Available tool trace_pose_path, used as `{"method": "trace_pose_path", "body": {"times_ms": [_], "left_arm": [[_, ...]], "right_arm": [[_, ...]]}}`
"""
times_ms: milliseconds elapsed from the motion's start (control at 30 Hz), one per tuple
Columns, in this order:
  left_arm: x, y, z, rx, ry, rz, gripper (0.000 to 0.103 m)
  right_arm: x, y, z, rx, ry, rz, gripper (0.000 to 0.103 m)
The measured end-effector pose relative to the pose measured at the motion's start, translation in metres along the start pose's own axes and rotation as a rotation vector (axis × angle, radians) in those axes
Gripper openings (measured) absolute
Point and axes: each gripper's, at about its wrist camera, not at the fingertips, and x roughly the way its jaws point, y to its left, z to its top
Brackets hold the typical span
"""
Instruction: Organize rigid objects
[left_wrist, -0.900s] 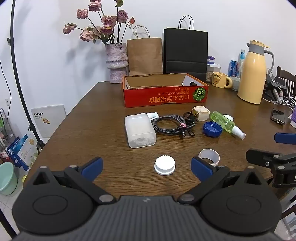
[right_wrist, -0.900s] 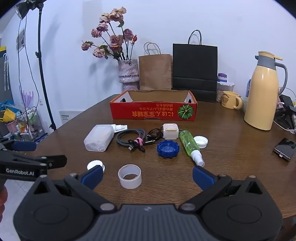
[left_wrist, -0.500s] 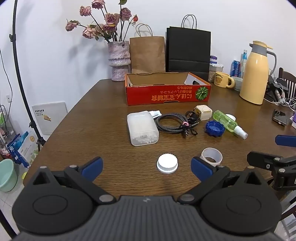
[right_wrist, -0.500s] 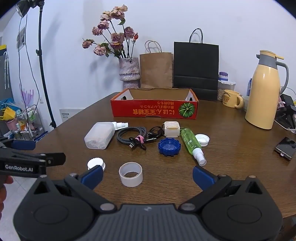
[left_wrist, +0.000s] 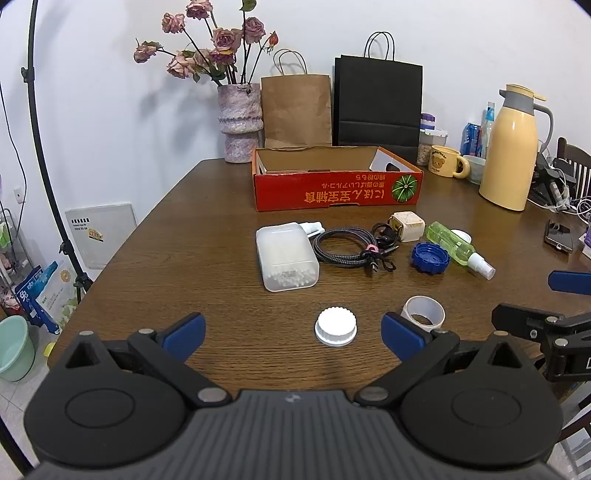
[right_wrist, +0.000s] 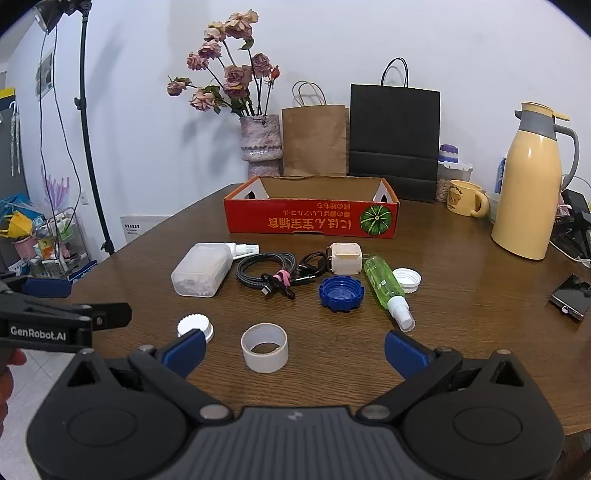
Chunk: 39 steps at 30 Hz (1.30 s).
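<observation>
Now the left gripper is hovering with jaws spread wide, holding nothing, near the white cap; the right gripper is also keeping its jaws spread and empty, near the white ring; both things are lying on the brown surface, well before the red box.

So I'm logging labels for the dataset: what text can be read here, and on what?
"GenRobot.AI": side of the left gripper.
Red box: yellow Japanese print, upside down, not read.
Yellow mug: small lettering, blurred.
Wall panel sticker: too small.
</observation>
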Motion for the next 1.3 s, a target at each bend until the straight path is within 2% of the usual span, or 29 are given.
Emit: {"method": "trace_pose_path", "body": {"times_ms": [1300], "left_arm": [[-0.0021, 0.0022, 0.0015, -0.004, -0.003, -0.002, 0.103]], "right_arm": [[-0.0032, 0.0070, 0.0011, -0.009, -0.005, 0.003, 0.103]]}}
